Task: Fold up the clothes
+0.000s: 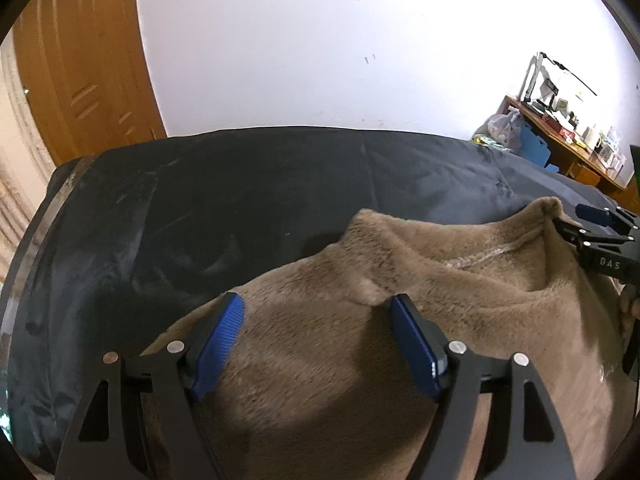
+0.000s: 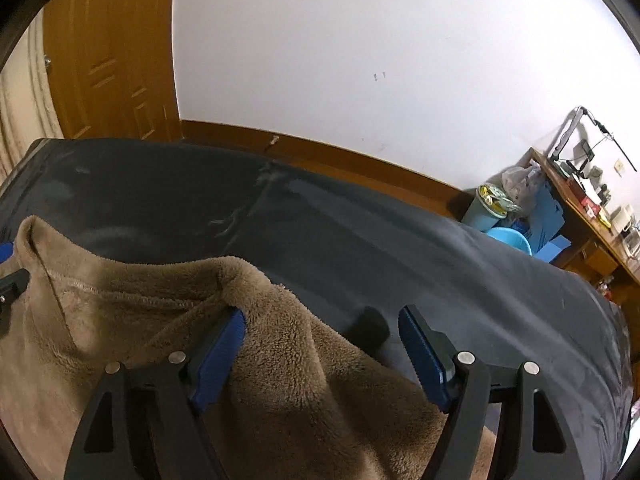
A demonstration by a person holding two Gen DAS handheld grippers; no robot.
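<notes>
A brown fleece garment (image 1: 340, 360) lies rumpled on a bed under a dark cover (image 1: 200, 208). My left gripper (image 1: 320, 316) hovers open just over the fleece, its blue pads wide apart and pressing nothing. At the right edge of the left wrist view, my right gripper (image 1: 576, 224) sits at a raised corner of the fleece. In the right wrist view the right gripper (image 2: 322, 332) is open; a fold of fleece (image 2: 300, 380) drapes over its left finger (image 2: 224, 344) and fills part of the gap. The right finger stands clear over the dark cover (image 2: 360, 232). The left gripper (image 2: 8, 264) peeks in at the left edge.
A wooden door (image 2: 108, 60) and a white wall stand beyond the bed. To the right are a cluttered wooden desk (image 2: 588, 208), a bin with a bag (image 2: 492, 204) and a blue basin (image 2: 510, 240). Bare dark cover stretches to the left and far side of the fleece.
</notes>
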